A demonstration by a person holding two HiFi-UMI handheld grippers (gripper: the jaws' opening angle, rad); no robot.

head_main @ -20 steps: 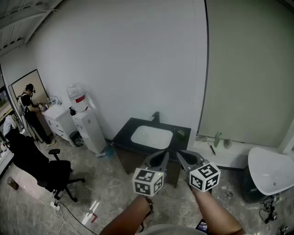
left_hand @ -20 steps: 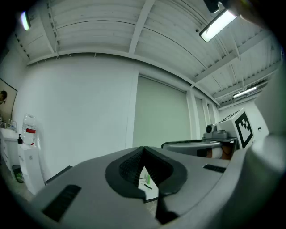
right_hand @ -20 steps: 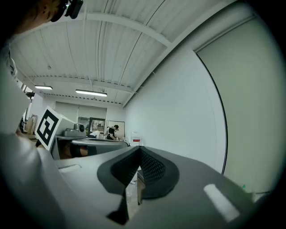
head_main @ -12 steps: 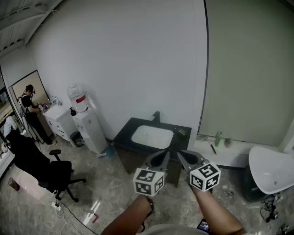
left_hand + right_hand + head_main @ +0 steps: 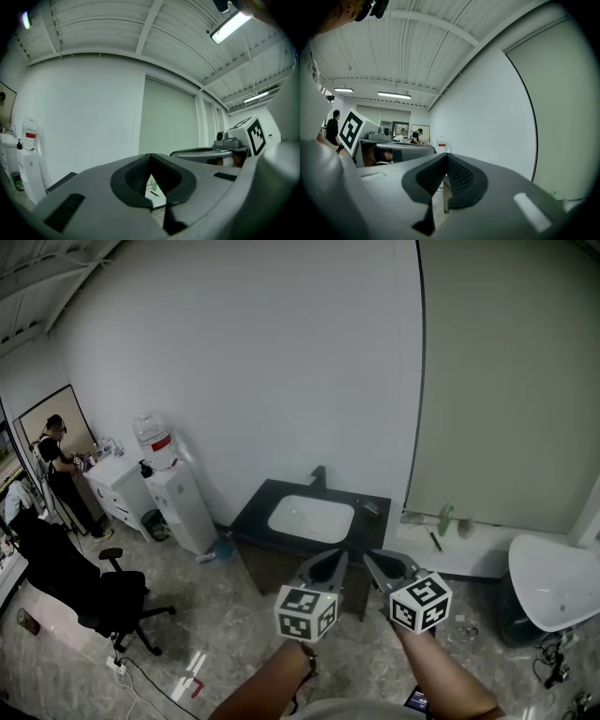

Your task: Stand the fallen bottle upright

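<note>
— Which step is this?
— The approach, I'd judge. The left tongs [image 5: 329, 562] are closed on nothing. The right tongs [image 5: 379, 563], level beside them, are closed and empty too.
— And the bottle?
— Well ahead of the right tongs and off to their right: a green bottle [image 5: 445, 519] on the white bench [image 5: 461, 560], too small to tell whether it lies flat. The next move calls for closing in and opening one pair.
</note>
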